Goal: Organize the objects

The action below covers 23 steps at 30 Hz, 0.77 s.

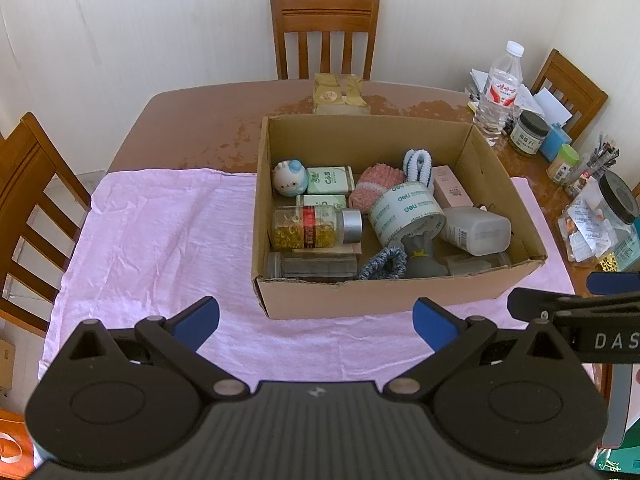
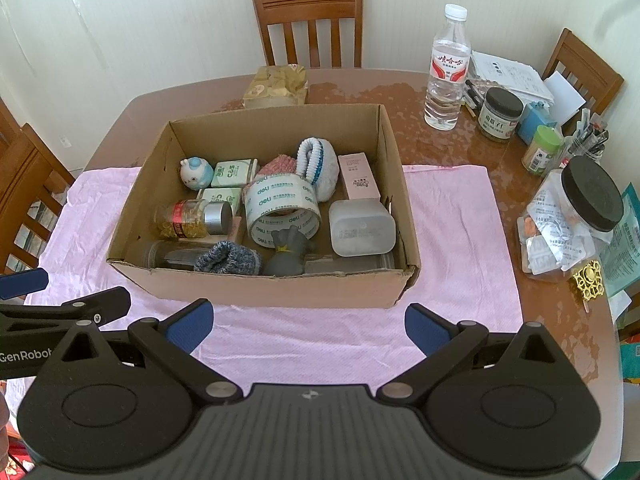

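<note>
An open cardboard box (image 1: 340, 294) (image 2: 256, 288) stands on a pink cloth (image 1: 160, 240) (image 2: 452, 220). Inside it lie a capsule bottle (image 1: 316, 226) (image 2: 192, 218), a tape roll (image 1: 404, 210) (image 2: 280, 204), a white container (image 1: 476, 230) (image 2: 362, 228), a bunny figure (image 1: 290, 178) (image 2: 197, 173), green boxes (image 1: 330, 180) (image 2: 234, 173), a pink box (image 1: 452, 186) (image 2: 358, 176), knitted items and a grey figure (image 1: 420, 256) (image 2: 288, 252). My left gripper (image 1: 316, 322) hangs open in front of the box, holding nothing. My right gripper (image 2: 308, 326) is also open and empty, near the box's front wall.
On the brown table (image 1: 192, 120) (image 2: 440, 148) to the right stand a water bottle (image 1: 498, 92) (image 2: 446, 68), jars (image 2: 500, 114), a black-lidded container (image 2: 576, 224), pens and papers. A tissue pack (image 1: 340, 94) (image 2: 276, 86) sits behind the box. Wooden chairs (image 1: 324, 32) (image 2: 308, 20) surround the table.
</note>
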Motion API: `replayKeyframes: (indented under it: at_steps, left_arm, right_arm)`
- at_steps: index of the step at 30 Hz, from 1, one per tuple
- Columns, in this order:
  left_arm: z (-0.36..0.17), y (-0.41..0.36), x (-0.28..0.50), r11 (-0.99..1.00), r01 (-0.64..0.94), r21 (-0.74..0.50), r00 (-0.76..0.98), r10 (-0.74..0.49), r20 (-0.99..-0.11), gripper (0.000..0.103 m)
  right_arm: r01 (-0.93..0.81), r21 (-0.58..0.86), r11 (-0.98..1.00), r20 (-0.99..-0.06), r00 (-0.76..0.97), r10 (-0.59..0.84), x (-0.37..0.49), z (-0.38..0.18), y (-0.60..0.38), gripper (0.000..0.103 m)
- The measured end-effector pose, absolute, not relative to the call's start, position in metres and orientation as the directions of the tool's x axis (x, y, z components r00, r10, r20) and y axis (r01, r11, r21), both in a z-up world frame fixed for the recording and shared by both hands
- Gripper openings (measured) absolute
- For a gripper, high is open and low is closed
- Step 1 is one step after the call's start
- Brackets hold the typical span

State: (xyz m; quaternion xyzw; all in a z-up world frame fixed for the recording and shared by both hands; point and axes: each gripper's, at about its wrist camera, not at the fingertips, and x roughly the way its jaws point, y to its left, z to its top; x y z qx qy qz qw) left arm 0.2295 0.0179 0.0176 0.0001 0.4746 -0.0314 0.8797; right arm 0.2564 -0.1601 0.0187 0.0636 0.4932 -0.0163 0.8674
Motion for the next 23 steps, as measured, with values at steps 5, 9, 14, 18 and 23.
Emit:
replayKeyframes:
  at_steps: [5, 9, 14, 18, 23]
  left_arm:
    - [0.018, 0.0179, 0.2299, 0.998, 0.055, -0.026, 0.548, -0.052, -0.835, 0.102]
    - [0.0194, 0.0183, 0.2302, 0.998, 0.056, -0.026, 0.549, -0.052, -0.834, 0.102]
    - [0.0195, 0.0183, 0.2308, 0.998, 0.055, -0.025, 0.549, -0.051, -0.834, 0.102]
    - [0.02, 0.0183, 0.2315, 0.998, 0.055, -0.025, 0.549, -0.051, -0.834, 0.102]
    - [0.0204, 0.0186, 0.2326, 0.998, 0.056, -0.025, 0.549, -0.051, -0.834, 0.102]
  right_arm:
    - [0.093, 0.096, 0.991, -0.858, 0.512, 0.035, 0.2567, 0.0179, -0.1607, 0.103]
    - [0.096, 0.091, 0.991, -0.859, 0.511, 0.029, 0.2577, 0.0169, -0.1604, 0.103]
    - [0.102, 0.089, 0.991, -0.86, 0.51, 0.025, 0.2583, 0.0168, -0.1604, 0.103]
    - [0.1, 0.088, 0.991, -0.86, 0.509, 0.025, 0.2585, 0.0167, -0.161, 0.103]
    - [0.1, 0.086, 0.991, -0.861, 0.509, 0.024, 0.2593, 0.0164, -0.1611, 0.103]
